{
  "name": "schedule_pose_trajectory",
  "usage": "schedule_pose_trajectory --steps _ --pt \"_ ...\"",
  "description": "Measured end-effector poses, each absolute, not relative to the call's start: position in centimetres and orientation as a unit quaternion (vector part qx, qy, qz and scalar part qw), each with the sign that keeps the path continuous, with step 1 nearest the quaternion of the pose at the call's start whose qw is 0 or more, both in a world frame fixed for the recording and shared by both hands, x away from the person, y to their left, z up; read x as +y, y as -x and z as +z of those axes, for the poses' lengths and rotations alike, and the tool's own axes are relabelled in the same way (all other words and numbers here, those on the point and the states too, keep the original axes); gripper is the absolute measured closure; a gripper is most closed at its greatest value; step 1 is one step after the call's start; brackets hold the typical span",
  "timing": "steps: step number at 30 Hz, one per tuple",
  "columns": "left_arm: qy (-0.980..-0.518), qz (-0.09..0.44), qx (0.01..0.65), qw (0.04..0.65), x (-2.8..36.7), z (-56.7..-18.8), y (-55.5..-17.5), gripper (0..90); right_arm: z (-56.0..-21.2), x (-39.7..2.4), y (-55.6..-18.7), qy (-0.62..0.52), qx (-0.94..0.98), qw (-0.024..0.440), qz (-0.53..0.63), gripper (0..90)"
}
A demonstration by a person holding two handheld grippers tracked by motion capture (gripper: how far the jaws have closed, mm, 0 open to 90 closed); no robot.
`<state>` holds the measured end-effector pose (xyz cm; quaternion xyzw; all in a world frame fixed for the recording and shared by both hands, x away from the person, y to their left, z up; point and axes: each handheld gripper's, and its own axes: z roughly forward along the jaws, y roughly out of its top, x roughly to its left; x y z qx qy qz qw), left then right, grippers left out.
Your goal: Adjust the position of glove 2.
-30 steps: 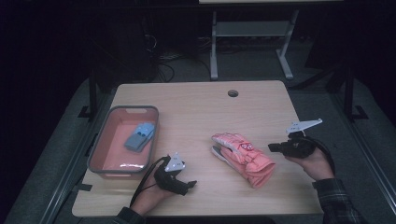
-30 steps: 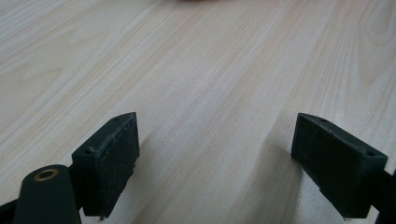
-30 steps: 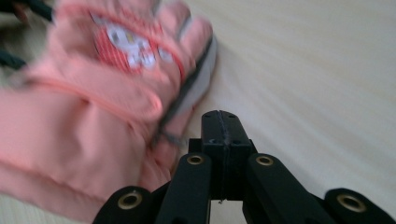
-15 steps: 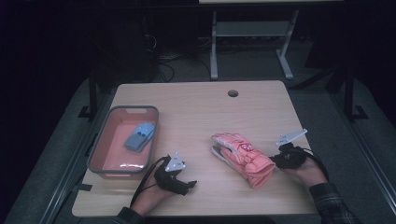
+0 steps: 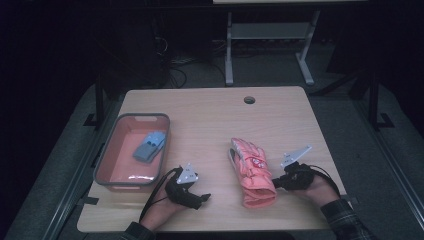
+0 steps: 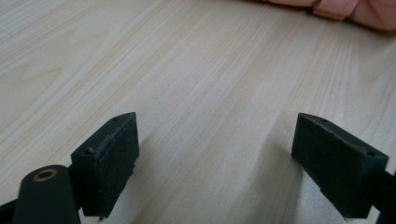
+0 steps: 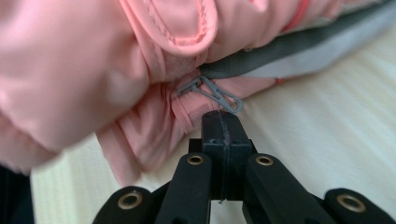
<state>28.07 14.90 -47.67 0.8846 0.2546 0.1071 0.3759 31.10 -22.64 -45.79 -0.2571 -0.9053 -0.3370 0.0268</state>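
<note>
That puffy pink padded glove [image 5: 252, 174] is looking soft and squashy; right gripper [image 7: 222, 122], jaws pressed together empty, is nosing its cuff, so I'd be pinching there.

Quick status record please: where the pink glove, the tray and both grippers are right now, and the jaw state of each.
pink glove: lying flat on the table, cuff toward the person
right gripper: jaws shut with nothing between them, tips at the grey clip on the glove's cuff edge
left gripper: jaws open over bare table, nothing between them
tray: left side of the table, holds a blue glove
</note>
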Motion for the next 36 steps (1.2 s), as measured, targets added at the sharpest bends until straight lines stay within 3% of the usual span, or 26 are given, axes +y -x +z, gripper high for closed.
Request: schedule_pose_trajectory --steps 13,29,35,36 --pt "-0.885 0.106 0.255 0.376 14.9 -47.7 -28.1 14.2 -45.9 -18.9 -30.0 0.215 -0.916 0.044 -0.336 90.0" --pt "-0.885 0.105 0.254 0.375 14.9 -47.7 -28.1 13.9 -46.0 -15.0 -30.0 0.171 -0.923 0.026 -0.345 90.0" --pt "-0.887 0.103 0.251 0.375 14.9 -47.7 -28.1 12.9 -45.6 -15.6 -29.7 0.185 -0.917 0.016 -0.354 89.9" --pt "-0.886 0.102 0.250 0.376 14.9 -47.7 -28.1 12.8 -45.4 -16.0 -29.6 0.195 -0.913 0.018 -0.358 86.1"
